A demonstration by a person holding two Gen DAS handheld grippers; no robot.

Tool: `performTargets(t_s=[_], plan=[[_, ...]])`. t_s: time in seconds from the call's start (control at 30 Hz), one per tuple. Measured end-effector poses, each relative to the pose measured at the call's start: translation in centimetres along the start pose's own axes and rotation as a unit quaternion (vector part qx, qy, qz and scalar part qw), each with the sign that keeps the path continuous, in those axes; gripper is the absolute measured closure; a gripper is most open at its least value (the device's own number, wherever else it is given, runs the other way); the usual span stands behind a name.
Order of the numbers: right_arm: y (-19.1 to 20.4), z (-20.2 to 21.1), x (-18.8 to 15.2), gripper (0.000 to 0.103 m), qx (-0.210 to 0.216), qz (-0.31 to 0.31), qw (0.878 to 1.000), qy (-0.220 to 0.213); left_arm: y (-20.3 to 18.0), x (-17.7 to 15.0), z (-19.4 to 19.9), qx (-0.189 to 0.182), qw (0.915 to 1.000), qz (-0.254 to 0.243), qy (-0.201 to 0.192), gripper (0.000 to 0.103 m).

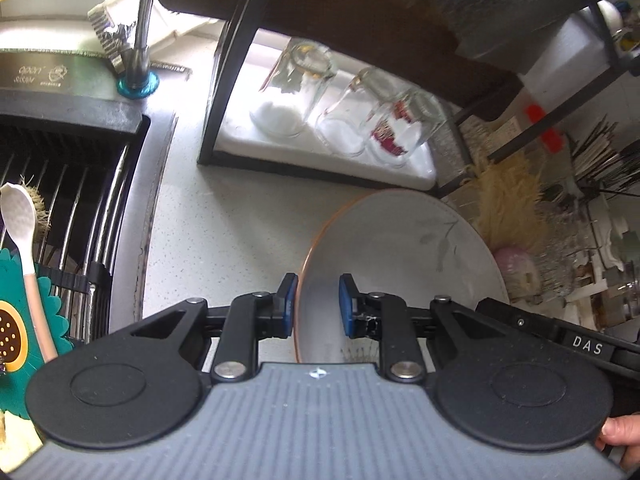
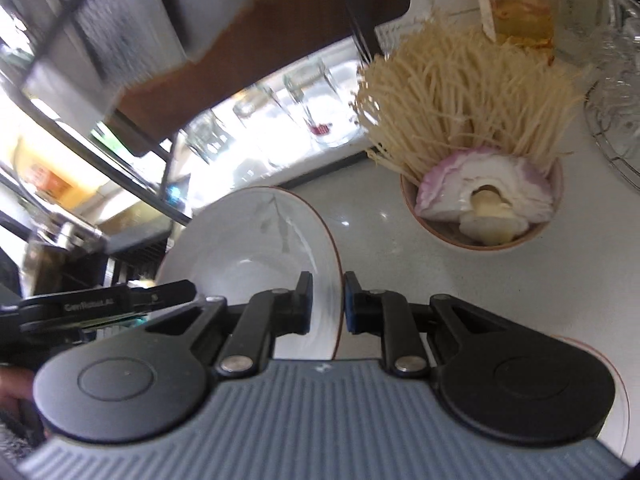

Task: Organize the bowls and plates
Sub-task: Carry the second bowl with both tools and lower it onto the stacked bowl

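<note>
A white plate [image 1: 400, 248] with an orange rim and a grey leaf print is held tilted above the counter. My left gripper [image 1: 318, 304] has its blue pads on either side of the plate's left rim. My right gripper [image 2: 328, 300] is shut on the same plate [image 2: 256, 236] at its right rim. A bowl [image 2: 484, 240] of enoki mushrooms and cut onion stands on the counter to the right. Another plate's rim [image 2: 616, 392] shows under my right gripper.
A dish rack [image 1: 72, 200] sits in the sink at left, with a white spoon [image 1: 20, 216] and the tap [image 1: 140, 40]. A black shelf frame [image 1: 224, 92] holds upturned glasses [image 1: 296, 92] on a white mat. Glass jars [image 2: 520, 4] stand far right.
</note>
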State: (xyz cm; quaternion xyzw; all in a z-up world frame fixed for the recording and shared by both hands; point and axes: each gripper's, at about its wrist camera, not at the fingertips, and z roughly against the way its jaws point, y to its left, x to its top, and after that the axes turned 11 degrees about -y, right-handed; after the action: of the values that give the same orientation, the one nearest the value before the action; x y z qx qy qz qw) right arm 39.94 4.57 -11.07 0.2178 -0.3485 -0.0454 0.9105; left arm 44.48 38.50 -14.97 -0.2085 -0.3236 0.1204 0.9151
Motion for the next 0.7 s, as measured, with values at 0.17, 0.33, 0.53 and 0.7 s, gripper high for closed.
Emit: performTargets(t_s=[0.17, 0.33, 0.53, 0.7], plan=[[-0.1, 3.7, 0.0, 0.084, 0.007, -0.006, 1.000, -0.028, -2.8, -0.2, 2.6, -0.008, 0.9995, -0.025, -0.016, 0.078], [-1.2, 7.4, -0.6, 0.084, 0.000, -0.016, 0.998, -0.055, -5.2, -1.7, 3.8, -0.033, 0.9989, -0.031, -0.013, 0.078], [-3.6, 11.2, -1.5, 0.084, -0.017, -0.026, 0.997, -0.078, -9.0, -3.8, 3.9, -0.050, 0.9974, -0.052, -0.002, 0.078], [-6.0, 13.2, -2.6, 0.084, -0.040, -0.042, 0.995, -0.084, -12.1, -5.4, 3.5, -0.063, 0.9950, -0.076, 0.012, 0.078]])
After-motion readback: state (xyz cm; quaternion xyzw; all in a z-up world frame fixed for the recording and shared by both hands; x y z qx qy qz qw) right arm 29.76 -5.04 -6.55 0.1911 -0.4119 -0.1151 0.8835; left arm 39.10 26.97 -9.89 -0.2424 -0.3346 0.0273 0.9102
